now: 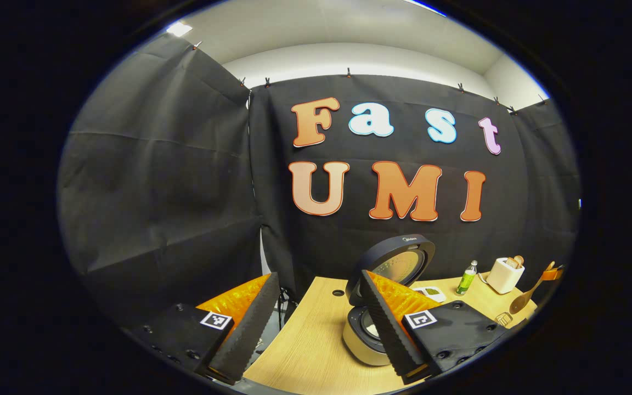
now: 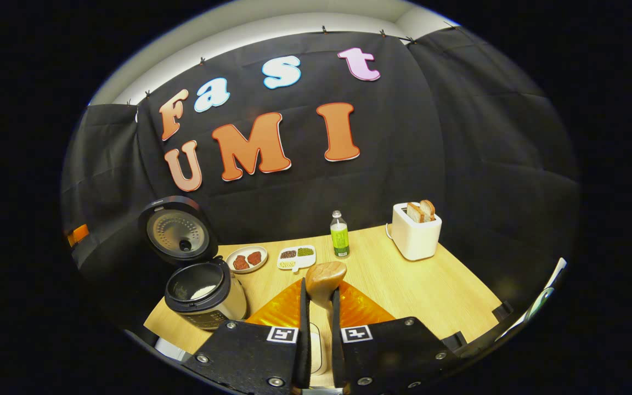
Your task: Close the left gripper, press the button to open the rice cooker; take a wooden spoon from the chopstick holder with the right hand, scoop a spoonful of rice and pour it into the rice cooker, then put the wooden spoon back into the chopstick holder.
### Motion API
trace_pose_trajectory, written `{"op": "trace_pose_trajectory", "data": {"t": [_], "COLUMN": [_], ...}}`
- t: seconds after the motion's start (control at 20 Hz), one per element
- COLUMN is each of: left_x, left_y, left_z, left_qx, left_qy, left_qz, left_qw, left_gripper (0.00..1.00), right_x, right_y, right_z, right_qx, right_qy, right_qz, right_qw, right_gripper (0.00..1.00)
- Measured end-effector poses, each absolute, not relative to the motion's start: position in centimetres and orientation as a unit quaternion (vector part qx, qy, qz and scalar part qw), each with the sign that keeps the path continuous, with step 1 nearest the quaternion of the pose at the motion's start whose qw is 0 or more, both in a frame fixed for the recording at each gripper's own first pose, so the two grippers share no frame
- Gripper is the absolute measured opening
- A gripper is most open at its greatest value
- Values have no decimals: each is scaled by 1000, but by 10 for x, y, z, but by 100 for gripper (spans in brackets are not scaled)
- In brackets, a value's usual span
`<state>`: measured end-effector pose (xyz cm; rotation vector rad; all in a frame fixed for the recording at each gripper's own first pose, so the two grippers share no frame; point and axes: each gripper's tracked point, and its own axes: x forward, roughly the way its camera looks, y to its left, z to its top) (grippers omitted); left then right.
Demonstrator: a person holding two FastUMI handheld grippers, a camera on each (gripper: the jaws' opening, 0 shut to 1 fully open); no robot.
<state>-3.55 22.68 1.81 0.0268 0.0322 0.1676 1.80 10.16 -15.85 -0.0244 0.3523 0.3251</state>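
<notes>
The rice cooker (image 2: 206,299) stands at the table's left end with its lid (image 2: 178,230) up and some white rice in the pot. My right gripper (image 2: 319,289) is shut on the handle of the wooden spoon (image 2: 325,276), whose bowl sticks up just past the fingertips, to the right of the cooker. In the left gripper view the cooker (image 1: 362,343) sits partly behind one finger of my left gripper (image 1: 319,276), which is open with nothing between its fingers. The wooden spoon (image 1: 525,299) appears at the far right there.
A white toaster (image 2: 416,233) with bread and a green bottle (image 2: 339,236) stand at the back of the wooden table (image 2: 431,285). Two small dishes (image 2: 247,258) (image 2: 297,257) lie behind the cooker. A pale container (image 2: 316,345) shows partly between my right fingers.
</notes>
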Motion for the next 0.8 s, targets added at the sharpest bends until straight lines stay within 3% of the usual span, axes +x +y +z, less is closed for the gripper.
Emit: {"op": "trace_pose_trajectory", "data": {"t": [0.2,0.6,0.8], "left_x": [-40,-55,-55], "left_y": [225,241,229], "left_z": [23,21,12], "left_qx": [27,61,65], "left_qy": [13,25,35], "left_qz": [99,151,147], "left_qw": [995,986,986], "left_gripper": [100,98,96], "right_x": [29,50,56], "right_y": [93,81,72], "right_z": [-199,-254,-273], "right_qx": [-2,48,86], "right_qy": [207,256,278], "right_qz": [158,153,150], "right_qw": [965,953,945], "right_gripper": [14,14,15]}}
